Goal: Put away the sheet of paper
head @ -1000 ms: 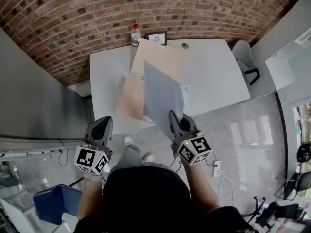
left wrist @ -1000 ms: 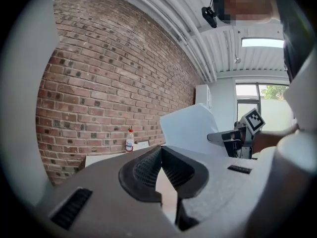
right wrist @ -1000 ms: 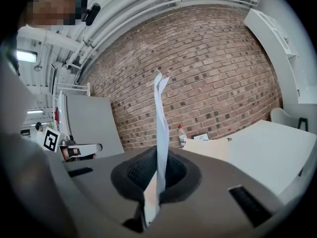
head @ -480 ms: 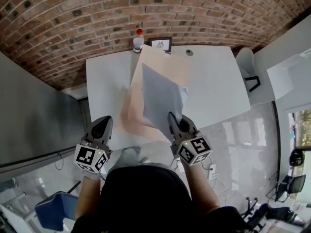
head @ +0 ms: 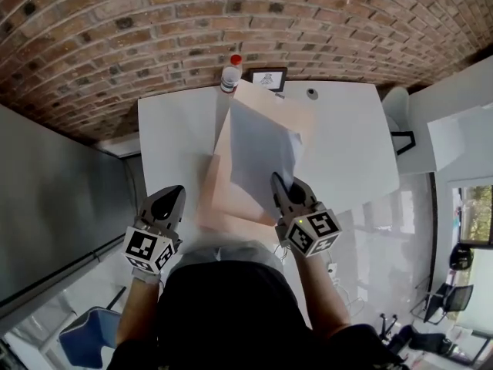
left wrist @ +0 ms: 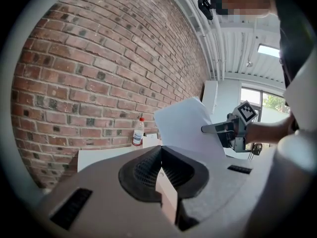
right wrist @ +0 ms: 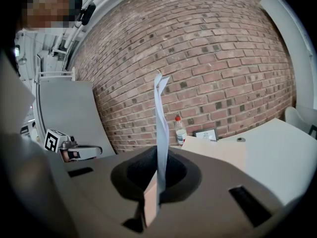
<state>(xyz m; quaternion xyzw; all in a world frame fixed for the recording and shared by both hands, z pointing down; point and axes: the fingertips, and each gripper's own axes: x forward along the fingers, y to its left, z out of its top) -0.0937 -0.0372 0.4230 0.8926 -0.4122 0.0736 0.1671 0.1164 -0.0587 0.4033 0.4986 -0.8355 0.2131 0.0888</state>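
My right gripper is shut on the near edge of a white sheet of paper, which it holds in the air over a peach folder lying on the white table. In the right gripper view the sheet stands edge-on, rising straight out of the closed jaws. My left gripper hovers at the table's near edge, left of the folder, shut with nothing in it. From the left gripper view the sheet hangs from the right gripper.
A plastic bottle with a red cap and a small framed picture stand at the table's far edge against the brick wall. A small round fitting sits nearby. A white chair is at the table's right end.
The person has stepped closer to the table, so both grippers now reach its near edge. The right gripper keeps its hold on the sheet over the folder.
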